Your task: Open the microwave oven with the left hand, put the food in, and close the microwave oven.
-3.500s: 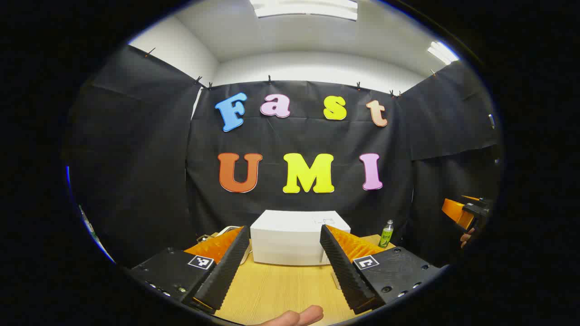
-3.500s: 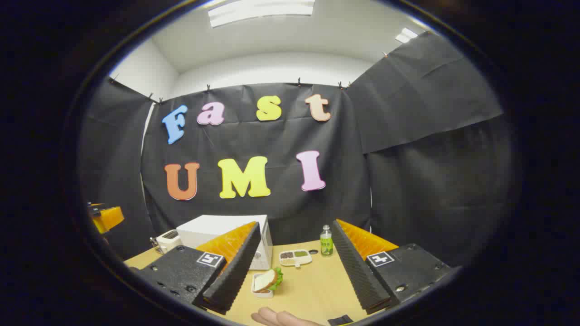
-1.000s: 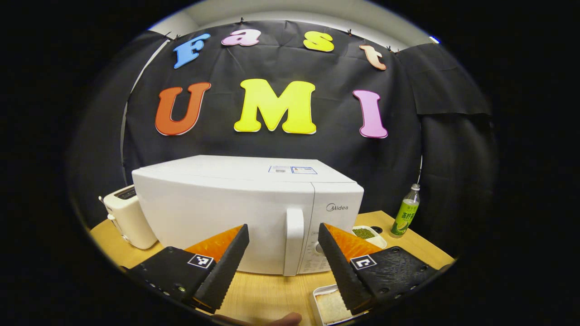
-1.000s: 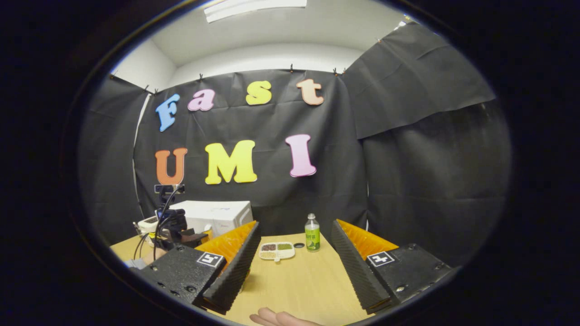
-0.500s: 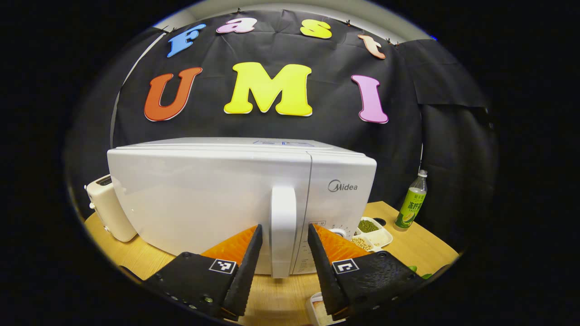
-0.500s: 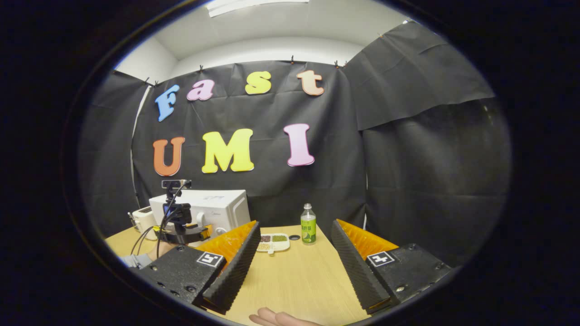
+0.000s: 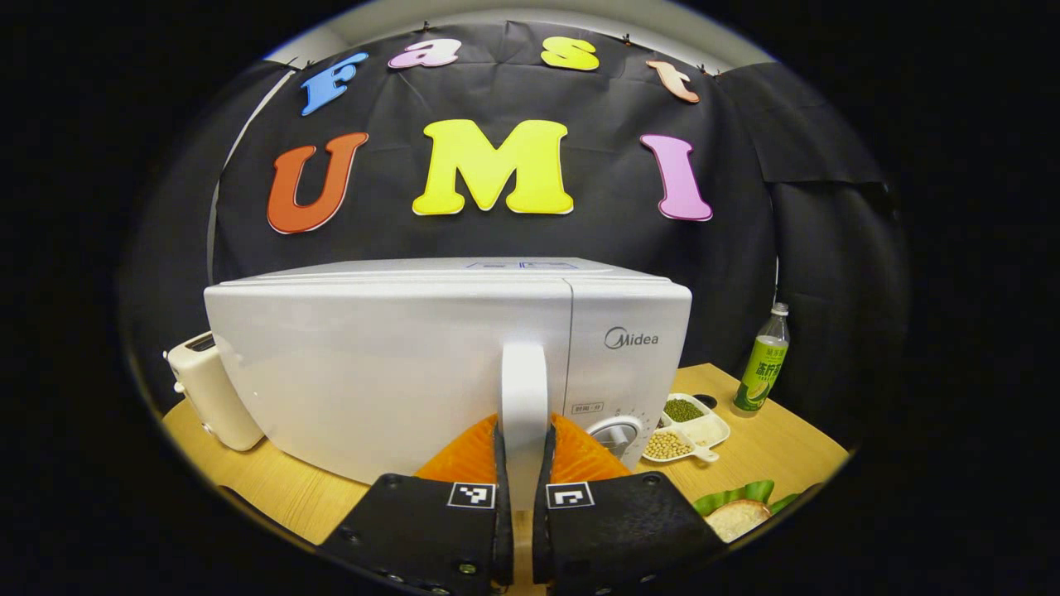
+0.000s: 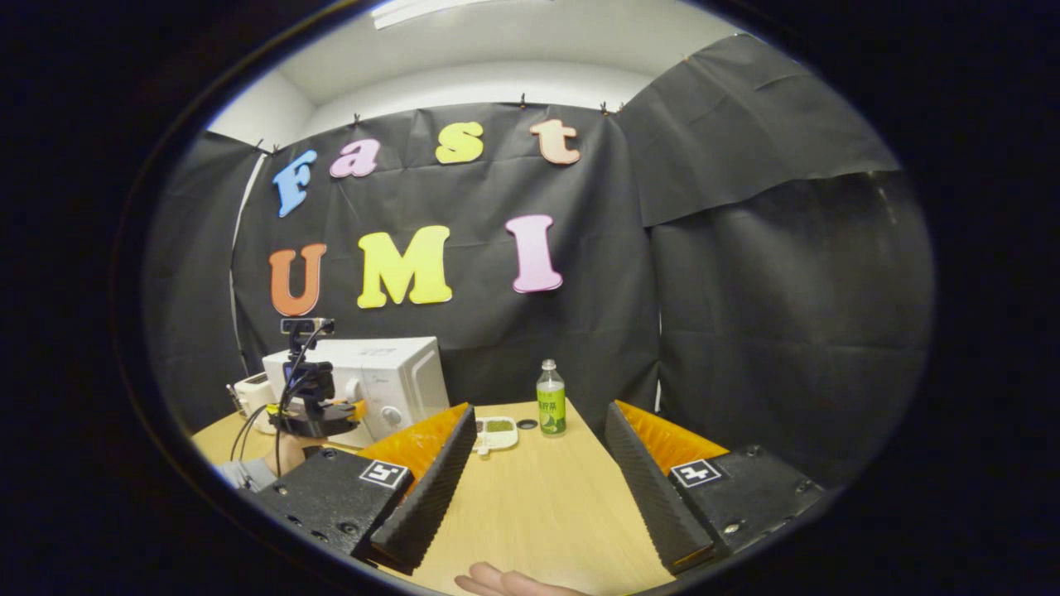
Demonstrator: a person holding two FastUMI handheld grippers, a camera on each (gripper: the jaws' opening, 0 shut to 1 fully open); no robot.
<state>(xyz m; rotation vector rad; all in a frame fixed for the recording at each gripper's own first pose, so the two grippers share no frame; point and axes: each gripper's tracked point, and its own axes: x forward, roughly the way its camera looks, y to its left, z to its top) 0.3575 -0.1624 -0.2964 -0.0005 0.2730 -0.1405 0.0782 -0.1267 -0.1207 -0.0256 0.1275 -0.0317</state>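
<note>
Left gripper view, nearest first: left gripper [image 7: 522, 463] clamped on the door handle [image 7: 523, 389], a finger pressed to each side of it low down. Straight beyond, microwave [image 7: 397, 364] with door closed, control knob [image 7: 614, 434] just right of the right finger. Down to the right at the edge, food [image 7: 733, 515]: bread on green leaves, its holder hidden. Further right and ahead, divided dish [image 7: 689, 426] holding green beans in the far cell, pale beans in the near cell, something whitish between. Past that, bottle [image 7: 762, 362] upright, green-labelled, capped. Far left, toaster [image 7: 211, 389] just beside the microwave's side. All standing on the table [image 7: 273, 488].

Right gripper view, same order: a fingertip of the holding hand [image 8: 505, 582] at the bottom edge. Right gripper [image 8: 538, 488] spread wide, holding nothing, over bare tabletop. Ahead between the fingers, dish and bottle side by side. Off to the left and further, other gripper held at the microwave's front, hand and sleeve beneath it.
</note>
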